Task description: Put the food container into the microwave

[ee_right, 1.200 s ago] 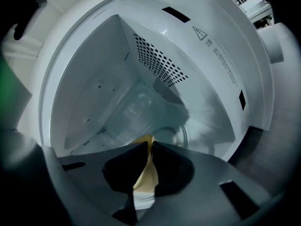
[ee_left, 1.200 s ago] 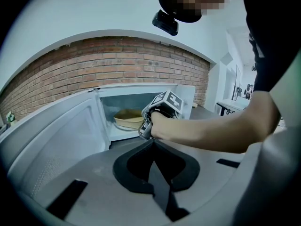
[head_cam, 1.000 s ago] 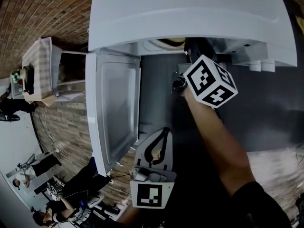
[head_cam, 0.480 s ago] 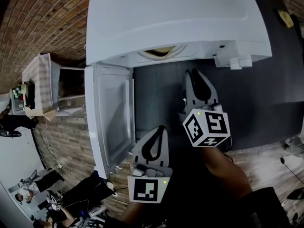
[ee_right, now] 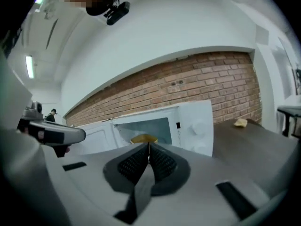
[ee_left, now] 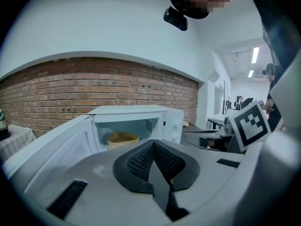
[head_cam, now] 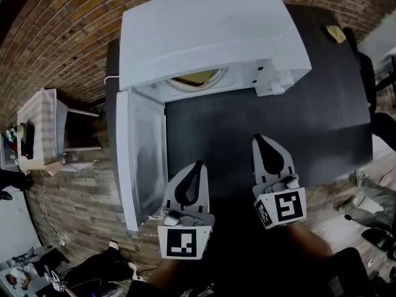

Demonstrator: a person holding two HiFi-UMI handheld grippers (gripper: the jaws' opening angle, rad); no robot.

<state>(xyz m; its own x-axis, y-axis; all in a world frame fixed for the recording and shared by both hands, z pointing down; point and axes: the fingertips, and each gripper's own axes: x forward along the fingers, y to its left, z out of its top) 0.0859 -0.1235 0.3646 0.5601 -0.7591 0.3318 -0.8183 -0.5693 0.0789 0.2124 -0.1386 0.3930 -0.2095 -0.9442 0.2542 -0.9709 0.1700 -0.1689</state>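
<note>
Your head view looks down on the white microwave point(head_cam: 210, 36), its door point(head_cam: 145, 147) swung wide open at the microwave's left. There, only a sliver of the yellowish food container point(head_cam: 199, 77) shows under the microwave's front edge. The left gripper view looks level into the cavity instead and shows the container plainly, sitting inside the microwave. The right gripper view catches just its top, above the jaw tips. Only the head view shows your left gripper point(head_cam: 198, 166) and right gripper point(head_cam: 261, 141) side by side over the dark tabletop point(head_cam: 322, 104), well apart from the microwave's mouth, with the left one nearer the open door. Each gripper's own view settles the jaws: on both, the 2 ribbed pads meet with nothing between them. The right gripper view also picks out a small yellowish scrap point(ee_right: 241, 123) on the tabletop to the right of the microwave, which the left gripper view does not show. Compared with 1 second ago, your right gripper is no longer reaching up at the microwave's opening. It has drawn back level with the left, and the door stands open as before.
</note>
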